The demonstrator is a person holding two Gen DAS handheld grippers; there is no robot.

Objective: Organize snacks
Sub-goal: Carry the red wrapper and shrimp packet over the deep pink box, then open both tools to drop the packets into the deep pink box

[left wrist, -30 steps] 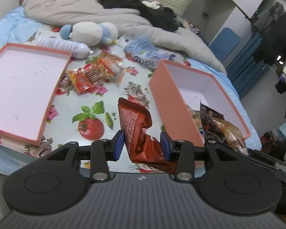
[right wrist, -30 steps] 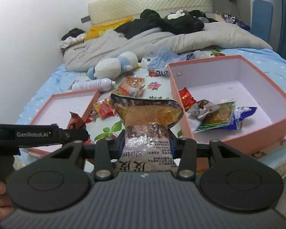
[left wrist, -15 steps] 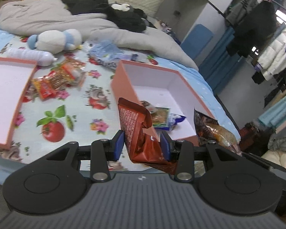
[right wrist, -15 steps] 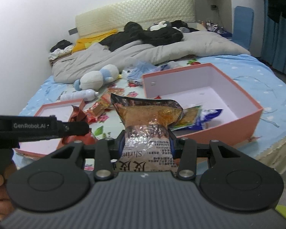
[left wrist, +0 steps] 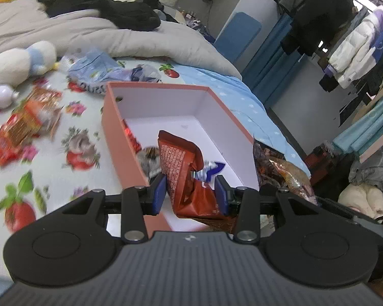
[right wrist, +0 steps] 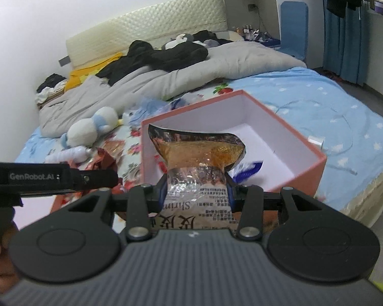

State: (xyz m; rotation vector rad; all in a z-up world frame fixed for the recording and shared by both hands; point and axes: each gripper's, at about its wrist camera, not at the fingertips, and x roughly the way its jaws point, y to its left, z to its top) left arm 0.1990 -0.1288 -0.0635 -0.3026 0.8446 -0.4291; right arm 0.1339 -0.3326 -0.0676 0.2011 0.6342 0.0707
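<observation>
From the left wrist, the left gripper (left wrist: 190, 191) is clamped on a crumpled red packet (left wrist: 183, 170), its blue pads pressed into the packet's sides. The packet hangs over the near end of the pink box (left wrist: 117, 137), which sits on the fruit-print sheet (left wrist: 71, 158). Inside the box lie a few wrappers, one red against the left wall and one blue (left wrist: 214, 169) just behind the packet. Loose snacks (left wrist: 23, 127) lie blurred on the sheet to the left, near a plush toy (left wrist: 18, 62). The shrimp bag (left wrist: 280, 168) shows at the box's right edge.

From the right wrist, the right gripper (right wrist: 195, 190) is closed on the shrimp bag (right wrist: 196, 158), which stands upright between the fingers, its clear amber top in front of the box (right wrist: 311, 168). The left gripper (right wrist: 63, 177) reaches in from the left with the red packet (right wrist: 106, 159) at its tip, beside the box's left wall. The plush toy (right wrist: 89, 127) lies farther back on the bed.
</observation>
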